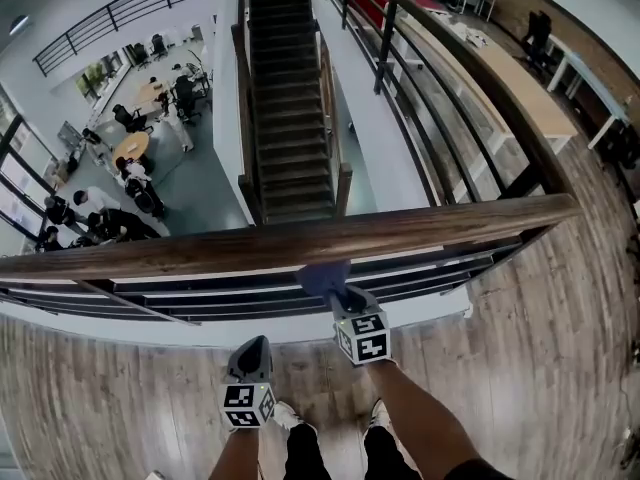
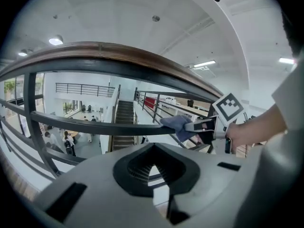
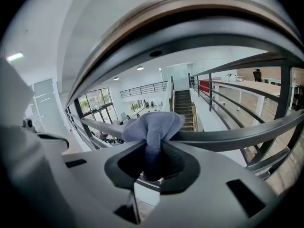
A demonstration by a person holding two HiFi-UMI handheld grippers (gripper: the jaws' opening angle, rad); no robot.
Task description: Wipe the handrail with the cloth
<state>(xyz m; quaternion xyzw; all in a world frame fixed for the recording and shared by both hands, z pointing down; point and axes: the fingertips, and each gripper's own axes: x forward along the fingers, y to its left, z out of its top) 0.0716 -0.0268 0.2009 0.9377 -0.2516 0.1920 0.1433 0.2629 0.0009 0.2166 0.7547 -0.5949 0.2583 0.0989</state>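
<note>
A brown wooden handrail (image 1: 300, 240) runs across the head view on top of dark metal bars; it also arches over the left gripper view as the handrail (image 2: 118, 51) and the right gripper view as the handrail (image 3: 190, 8). My right gripper (image 1: 338, 293) is shut on a bunched blue cloth (image 1: 322, 276), just below the rail against the upper bars. That cloth (image 3: 153, 125) fills its jaws, which press on a dark bar. My left gripper (image 1: 255, 348) hangs lower and to the left, shut and holding nothing. From its own view I see the right gripper (image 2: 197, 126) and the cloth (image 2: 176, 123).
Horizontal metal bars (image 1: 240, 293) close the gap under the rail. Beyond them a staircase (image 1: 288, 118) descends to a lower floor with people at desks (image 1: 130, 183). A second railing (image 1: 440, 98) runs away at right. I stand on wood flooring (image 1: 520, 368), shoes (image 1: 290, 416) near the balustrade.
</note>
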